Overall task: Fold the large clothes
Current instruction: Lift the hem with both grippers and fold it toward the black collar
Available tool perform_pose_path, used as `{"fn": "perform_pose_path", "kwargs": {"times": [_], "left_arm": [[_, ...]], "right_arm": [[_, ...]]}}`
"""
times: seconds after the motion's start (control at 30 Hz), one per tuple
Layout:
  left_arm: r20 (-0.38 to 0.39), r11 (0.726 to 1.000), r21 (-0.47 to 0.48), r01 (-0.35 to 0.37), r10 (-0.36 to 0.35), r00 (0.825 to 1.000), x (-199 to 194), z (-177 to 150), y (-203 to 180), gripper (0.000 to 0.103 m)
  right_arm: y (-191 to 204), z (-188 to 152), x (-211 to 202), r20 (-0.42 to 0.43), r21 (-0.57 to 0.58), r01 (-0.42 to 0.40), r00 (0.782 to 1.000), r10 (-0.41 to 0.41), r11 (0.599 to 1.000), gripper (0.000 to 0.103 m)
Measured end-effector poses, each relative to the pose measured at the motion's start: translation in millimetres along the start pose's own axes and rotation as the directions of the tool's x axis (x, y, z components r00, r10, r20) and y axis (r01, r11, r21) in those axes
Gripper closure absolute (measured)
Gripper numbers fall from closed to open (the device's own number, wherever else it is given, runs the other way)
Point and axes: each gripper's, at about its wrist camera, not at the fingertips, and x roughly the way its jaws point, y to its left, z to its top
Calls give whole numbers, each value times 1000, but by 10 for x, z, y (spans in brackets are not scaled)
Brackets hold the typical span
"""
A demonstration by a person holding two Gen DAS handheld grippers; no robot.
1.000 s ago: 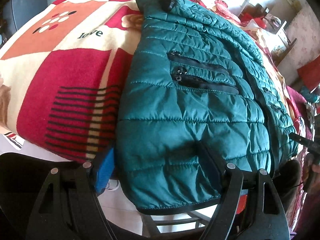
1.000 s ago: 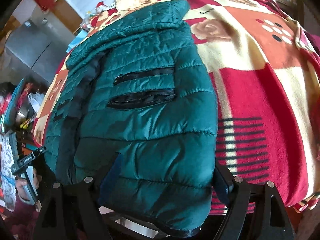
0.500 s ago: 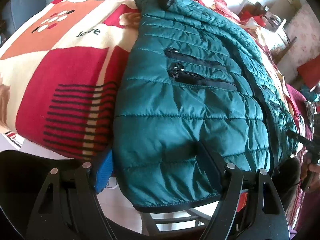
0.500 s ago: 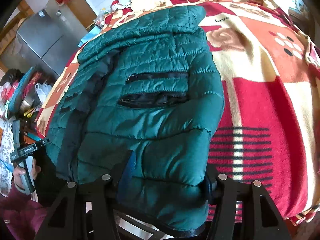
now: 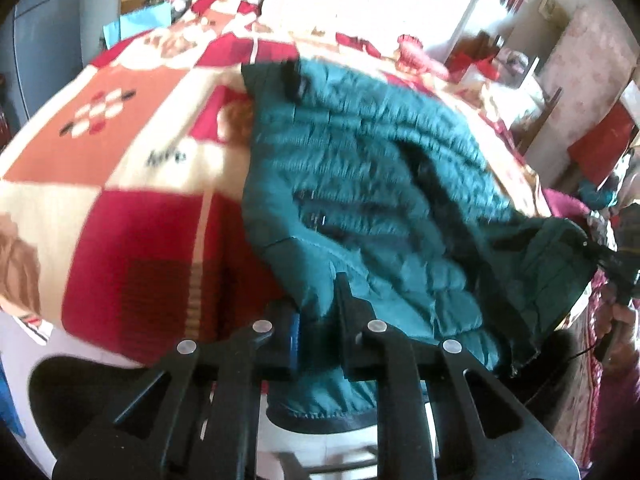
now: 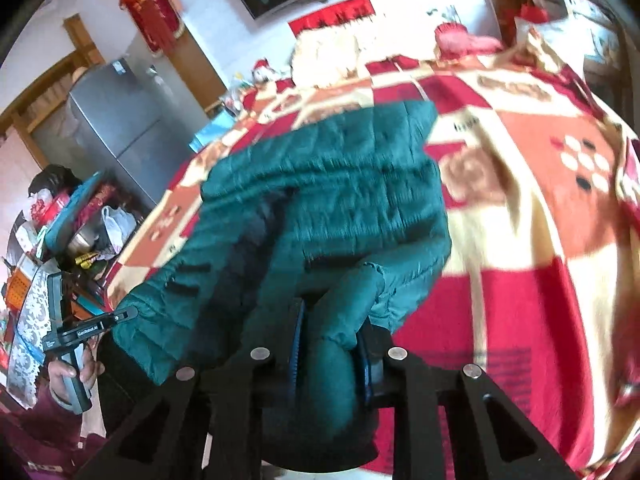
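Whereas both stood spread a second ago, left gripper (image 5: pixel 316 320) and right gripper (image 6: pixel 330 332) now clench the jacket (image 5: pixel 384 208) hem, lifted off the blanket (image 5: pixel 120 200).

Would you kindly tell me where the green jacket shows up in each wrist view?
Left wrist: the jacket fills centre and right, its hem pinched in the left claw.
Right wrist: the jacket fills centre-left, a fold pinched in the right claw.
Shared landmark: the red patterned blanket underneath.
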Motion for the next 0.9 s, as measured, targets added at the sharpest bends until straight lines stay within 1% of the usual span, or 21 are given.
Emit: {"fn": "perform_pose_path", "kwargs": {"times": [0.13,0.27,0.43,0.47,0.63,0.8,0.9], "left_arm": [[76,999,-42,17,-13,997,-100,284,27,90],[140,998,-61,9,0,990,-105,548,2,90],[199,994,-106,15,7,980,-22,932,28,90],[208,993,-121,16,10,978,23,1049,48,90],[230,982,-188,15,29,973,259,1480,173,90],[220,970,-244,-2,57,974,595,1913,273,90],[209,965,-260,-33,89,974,809,2140,313,90]], "right_arm": [[31,247,-33,72,2,9,997,-10,1000,82],[1,518,-32,143,31,8,990,-12,1000,82],[-37,919,106,174,52,41,983,-50,998,82],[-47,987,136,176,55,48,983,-57,997,82],[-131,1403,375,185,87,90,977,-104,992,82],[-231,1806,713,183,117,142,970,-162,983,82],[-276,2037,951,170,117,176,966,-194,977,82]]}}
